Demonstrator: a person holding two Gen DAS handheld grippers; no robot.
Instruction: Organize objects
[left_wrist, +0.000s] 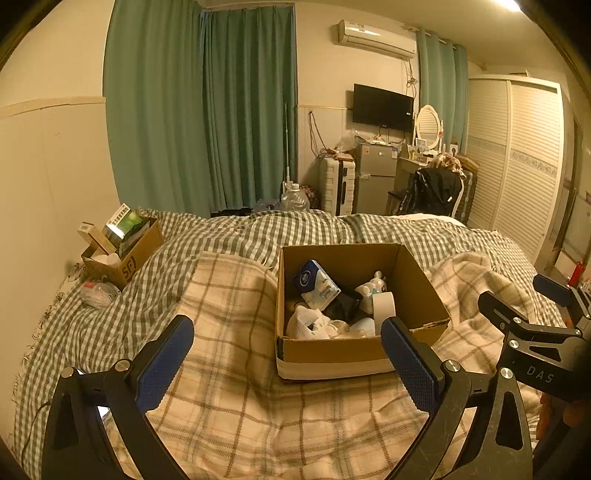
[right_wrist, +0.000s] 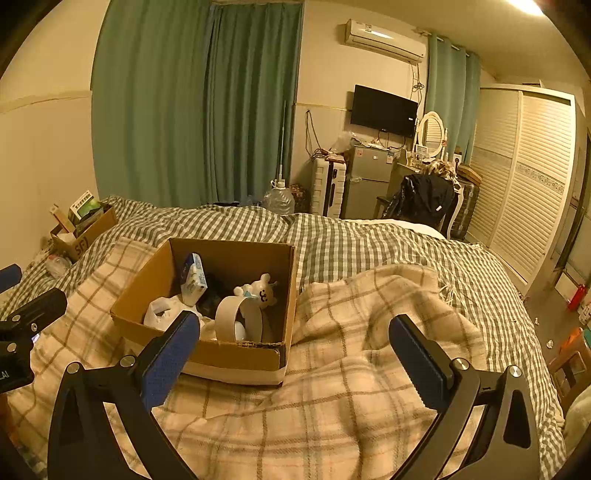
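An open cardboard box (left_wrist: 424, 284) sits on the plaid blanket on the bed; it also shows in the right wrist view (right_wrist: 140, 284). Inside it lie a blue-and-white tissue pack (left_wrist: 316, 282) (right_wrist: 194, 277), a white toy bear (left_wrist: 371, 290) (right_wrist: 260, 291), a roll of white tape (left_wrist: 384, 306) (right_wrist: 236, 317), a black item and white cloth. My left gripper (left_wrist: 288, 350) is open and empty just in front of the box. My right gripper (right_wrist: 295, 350) is open and empty, to the right of the box; it also shows in the left wrist view (left_wrist: 524, 299).
A second cardboard box (left_wrist: 129, 254) (right_wrist: 88, 232) with packets stands at the bed's far left by the wall, a crumpled plastic item (left_wrist: 98, 293) beside it. Beyond the bed are a water jug (left_wrist: 293, 199), suitcase, fridge, chair and wardrobe.
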